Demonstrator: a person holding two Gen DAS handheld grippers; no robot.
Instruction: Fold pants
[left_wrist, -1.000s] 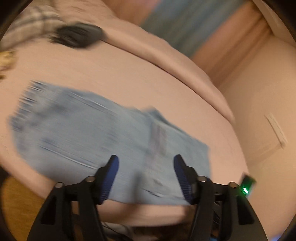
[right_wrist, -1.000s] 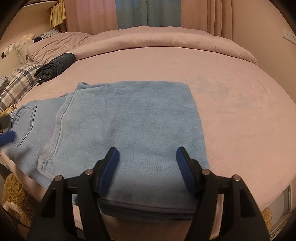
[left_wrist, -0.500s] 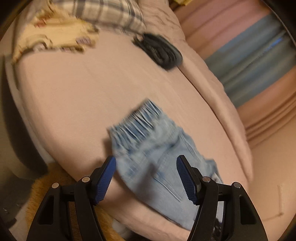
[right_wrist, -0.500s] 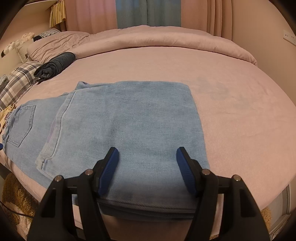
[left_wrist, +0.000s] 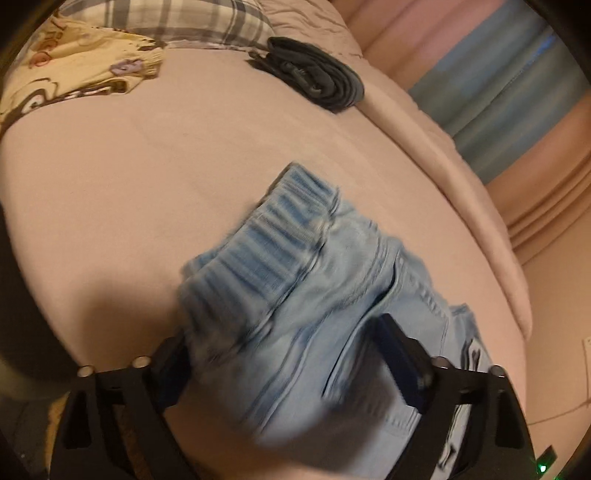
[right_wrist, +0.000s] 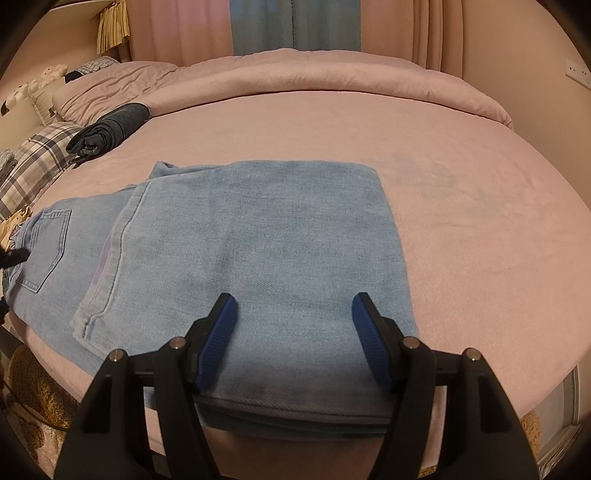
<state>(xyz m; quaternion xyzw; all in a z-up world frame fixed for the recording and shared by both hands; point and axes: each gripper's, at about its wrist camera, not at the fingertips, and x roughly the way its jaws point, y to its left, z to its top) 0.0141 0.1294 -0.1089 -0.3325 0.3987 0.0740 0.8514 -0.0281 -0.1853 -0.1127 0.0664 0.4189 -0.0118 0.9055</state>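
Right wrist: pink bed, curtains.

A dark rolled garment lies on the pink bed near what looks like a plaid pillow.

My bedroom at home

I'm at a round bed with pink sheet, rolled duvet, plaid pillow, soft toys and drawn curtains behind.

Round bed, pink sheet. Folded jeans at near edge, waistband end toward left edge. Dark rolled garment near far-left edge, beside plaid pillow. Rolled pink duvet along far edge.
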